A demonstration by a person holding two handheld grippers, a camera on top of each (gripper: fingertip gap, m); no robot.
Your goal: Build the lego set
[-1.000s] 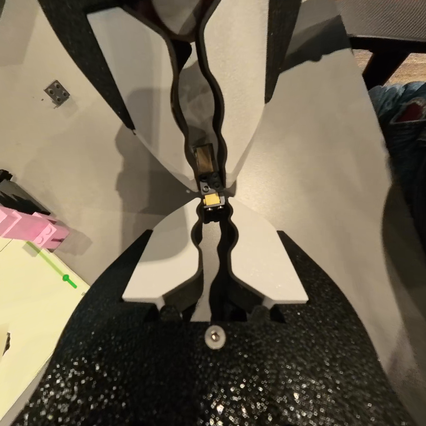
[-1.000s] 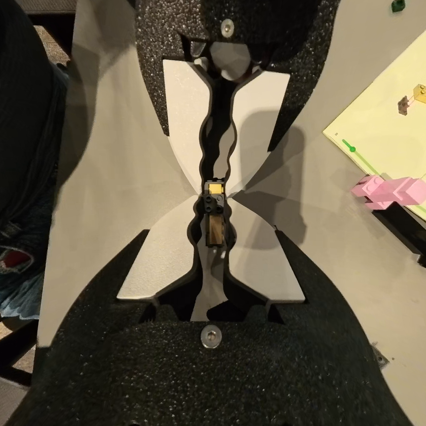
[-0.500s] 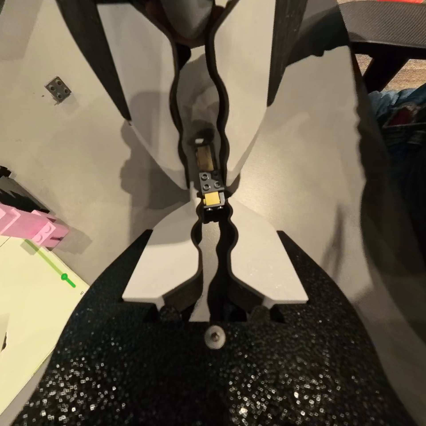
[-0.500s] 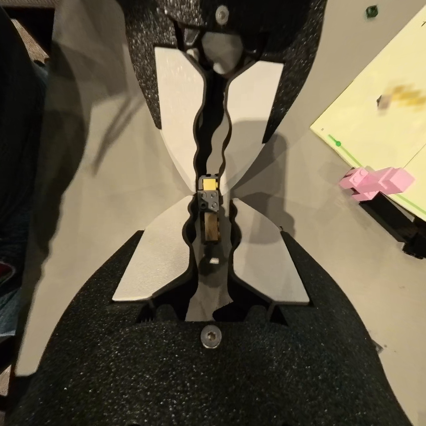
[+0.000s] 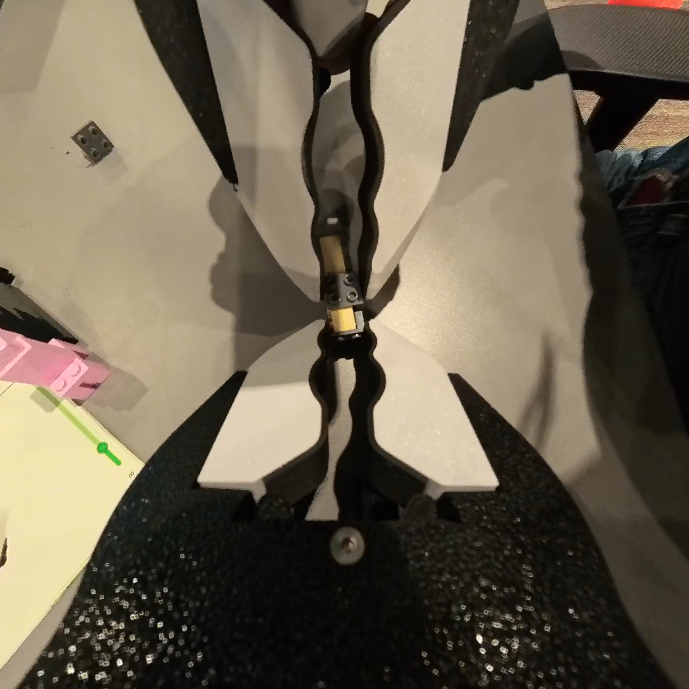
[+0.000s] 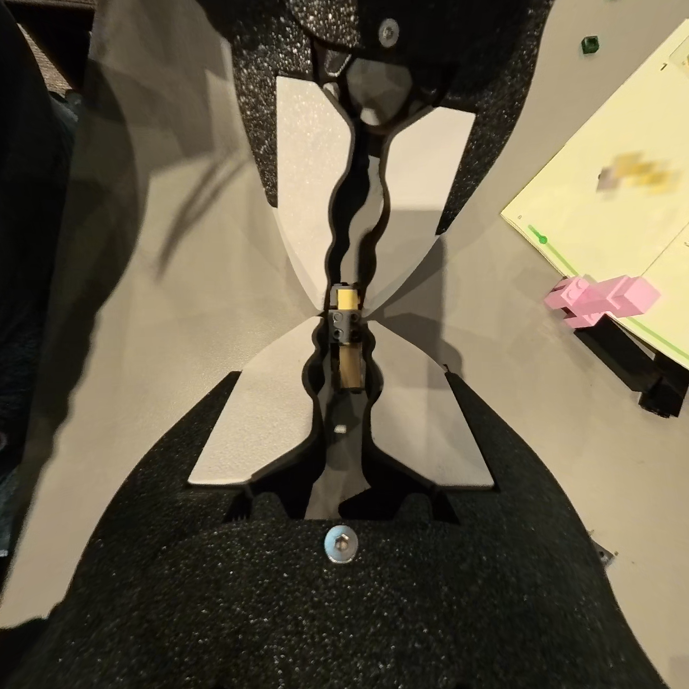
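Note:
A small lego assembly hangs between my two grippers, which meet tip to tip above the grey table [image 5: 130,242]. It is a yellow brick [image 5: 341,320] on a black piece, a dark grey studded brick [image 5: 345,289] and a brown bar [image 5: 332,255]. My left gripper [image 5: 345,333] is shut on the yellow and black end. My right gripper [image 6: 345,328] is shut on the dark grey brick [image 6: 343,326], with the brown bar [image 6: 348,367] lying back between its fingers. The yellow brick [image 6: 346,299] shows at the left gripper's tips.
A pink lego build [image 6: 596,302] lies on a black stand [image 6: 634,365] by the edge of a pale green instruction booklet [image 6: 615,167]. A loose dark grey 2x2 plate [image 5: 93,143] and a small green piece [image 6: 590,44] lie on the table. A person's dark clothing [image 6: 30,223] is beyond the table edge. The grippers are tip to tip, or close to it. Both grippers' tips are roughly 20 centimetres from the small green piece [image 6: 590,44].
Both grippers have moved slightly together with the assembly. Its shadow on the table now lies clear of the brown bar. The grips look the same.

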